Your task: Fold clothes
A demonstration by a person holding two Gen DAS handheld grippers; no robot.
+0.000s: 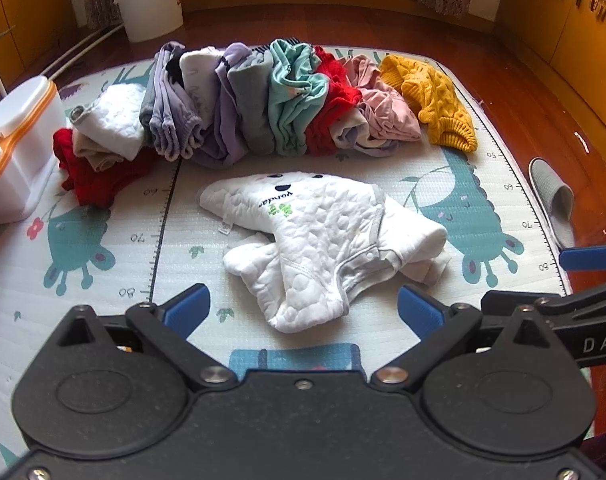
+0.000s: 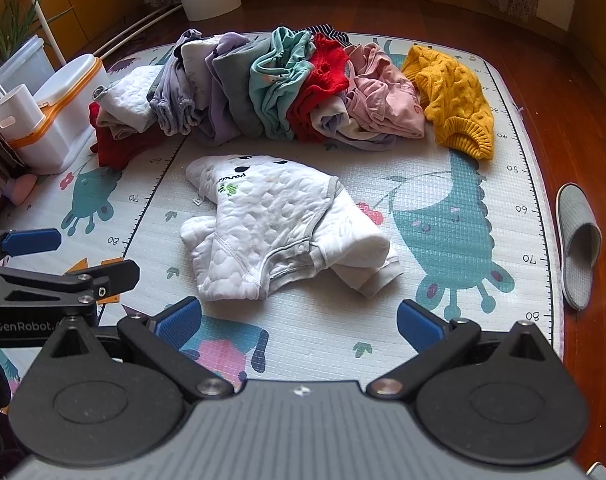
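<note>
Left wrist: my left tool (image 1: 303,312) spread wide, empty — white quilted baby romper (image 1: 323,236) lies crumpled mid play mat (image 1: 115,280), just ahead. Right wrist: my right tool (image 2: 299,318) spread too, empty; row of folded clothes (image 2: 263,92) behind the romper — yellow knit sweater (image 2: 451,100) at its right end.

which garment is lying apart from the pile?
The white quilted garment, spread alone mid-mat nearest both grippers. The rest, including the yellow knit sweater, sit in the row behind it.

play mat (image 1: 103,240), grey slipper (image 2: 579,240), white bucket (image 1: 151,0)
</note>
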